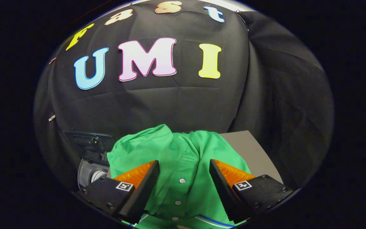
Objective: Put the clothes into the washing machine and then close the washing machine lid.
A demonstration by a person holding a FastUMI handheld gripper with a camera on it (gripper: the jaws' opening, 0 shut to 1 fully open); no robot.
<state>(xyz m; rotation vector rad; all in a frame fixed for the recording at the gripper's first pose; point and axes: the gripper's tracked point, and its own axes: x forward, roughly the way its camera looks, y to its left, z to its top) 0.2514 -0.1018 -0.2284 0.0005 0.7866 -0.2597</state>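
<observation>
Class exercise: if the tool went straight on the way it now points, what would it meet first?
Most likely the green shirt. The tool is open, its fingers either side of the buttoned placket, and the bunched fabric lies between and just ahead of them. Depth is hard to judge; the black cloth wall stands beyond.

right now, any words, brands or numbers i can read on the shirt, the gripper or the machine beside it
Green shirt: no readable text; plain fabric with buttons down the front.
Gripper, open, fingers either side of the button strip: no words; each finger carries a square marker, a pattern rather than letters.
Machine beside the shirt: too dark and blurred to read anything.
</observation>
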